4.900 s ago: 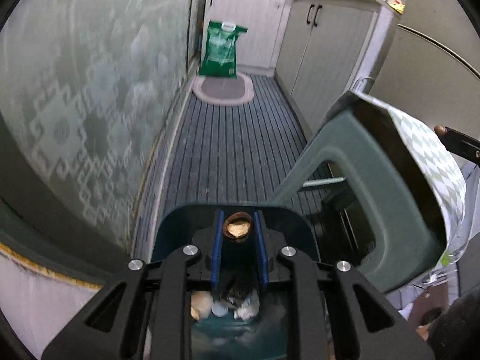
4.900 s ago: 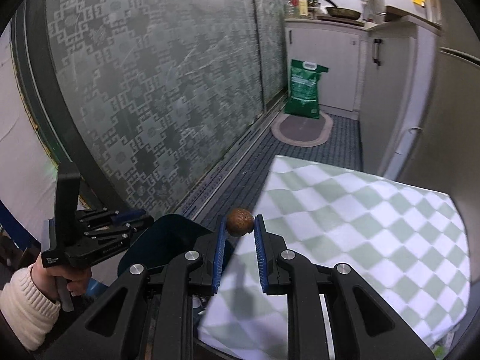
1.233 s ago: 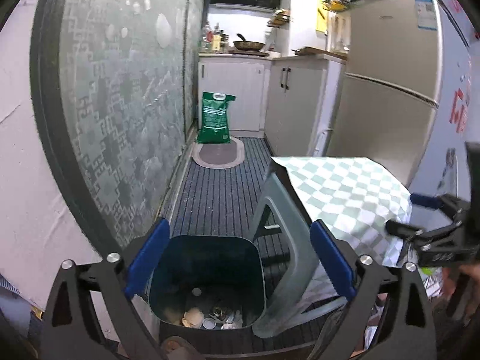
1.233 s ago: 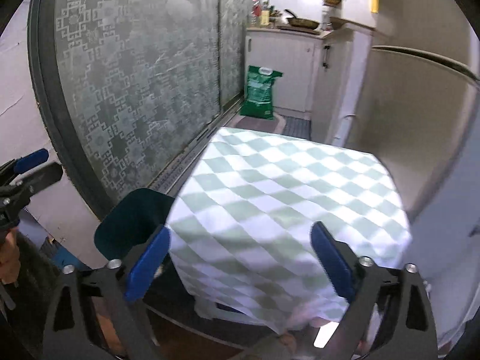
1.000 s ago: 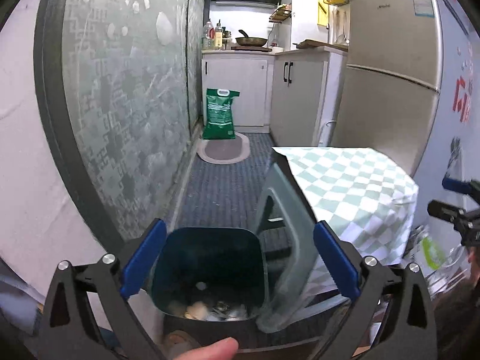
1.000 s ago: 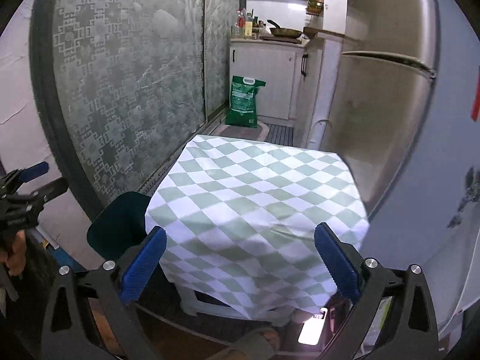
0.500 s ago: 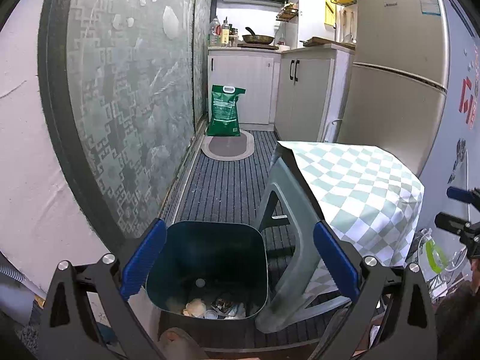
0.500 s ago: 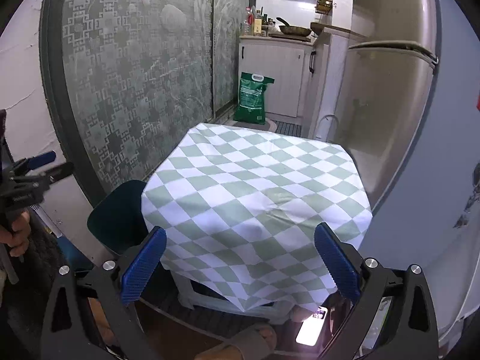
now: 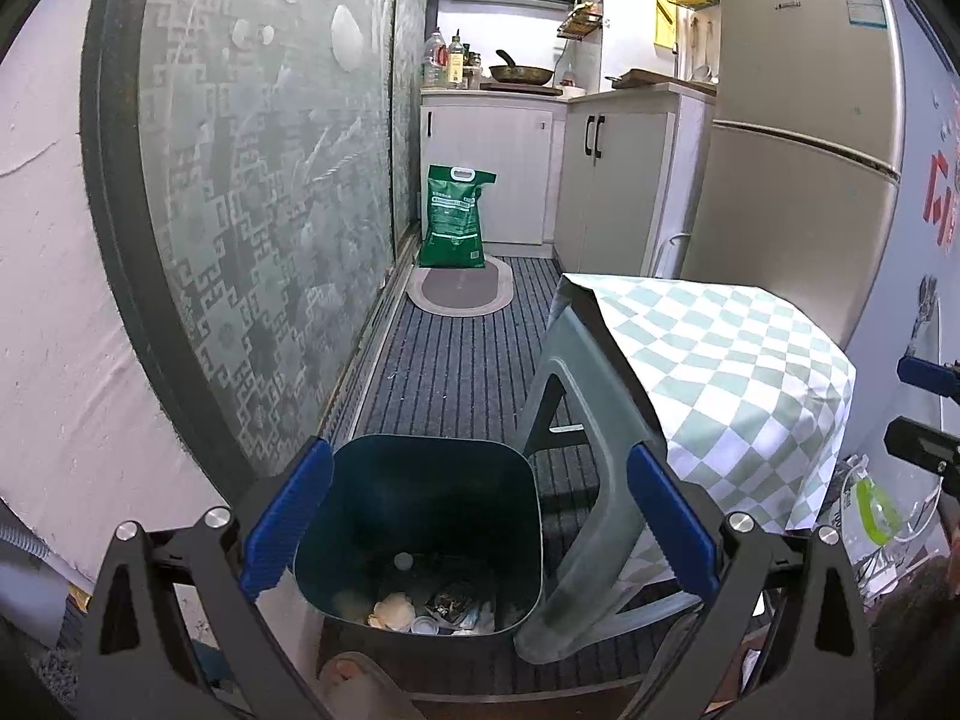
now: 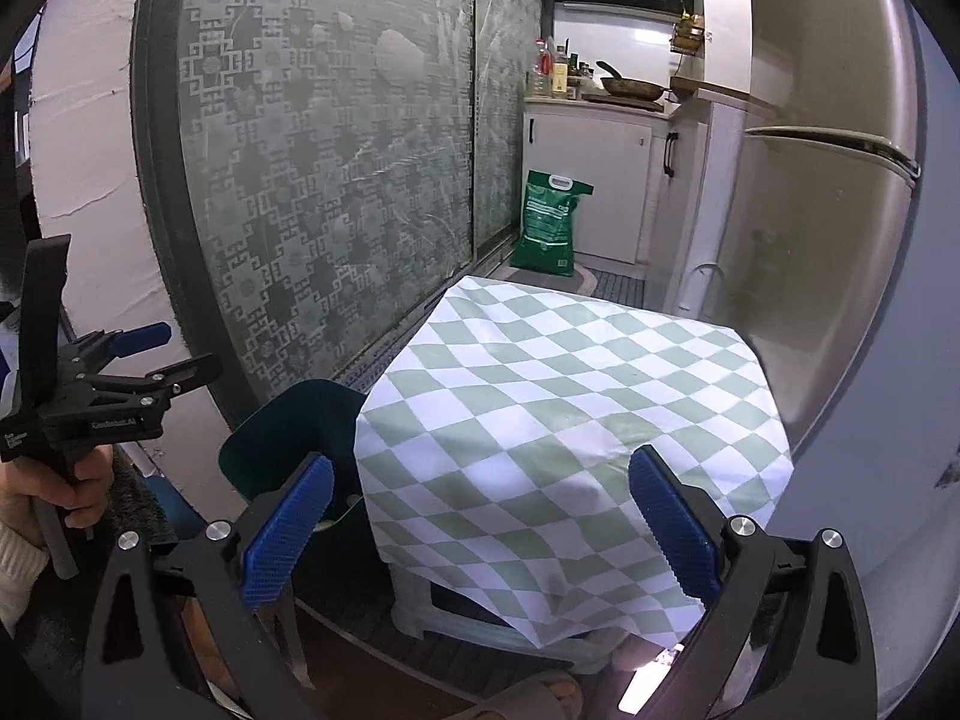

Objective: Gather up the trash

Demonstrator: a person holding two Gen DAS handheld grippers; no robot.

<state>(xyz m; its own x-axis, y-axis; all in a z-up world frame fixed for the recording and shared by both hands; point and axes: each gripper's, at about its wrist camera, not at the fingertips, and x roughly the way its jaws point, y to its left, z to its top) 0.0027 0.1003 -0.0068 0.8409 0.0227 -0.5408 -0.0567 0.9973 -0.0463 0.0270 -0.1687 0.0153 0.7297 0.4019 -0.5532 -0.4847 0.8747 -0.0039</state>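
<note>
A dark teal trash bin (image 9: 420, 480) stands on the floor beside a grey plastic stool (image 9: 576, 432). Several bits of trash (image 9: 432, 609) lie at its bottom. My left gripper (image 9: 479, 516) is open and empty, held above and in front of the bin. My right gripper (image 10: 480, 519) is open and empty above the stool's green-and-white checkered cloth (image 10: 570, 396). The cloth top is bare. In the right wrist view the bin (image 10: 288, 438) shows partly behind the cloth, and my left gripper (image 10: 150, 360) is at the far left.
A patterned glass sliding door (image 9: 270, 180) runs along the left. A fridge (image 9: 804, 150) stands on the right. A green sack (image 9: 456, 216) and an oval mat (image 9: 462, 294) lie by white cabinets (image 9: 540, 168) at the far end. A sandalled foot (image 9: 360, 684) is near the bin.
Both grippers, earlier shut on walnuts over the bin, are now open and empty and have pulled back and risen. Over the last second both views only shifted slightly.
</note>
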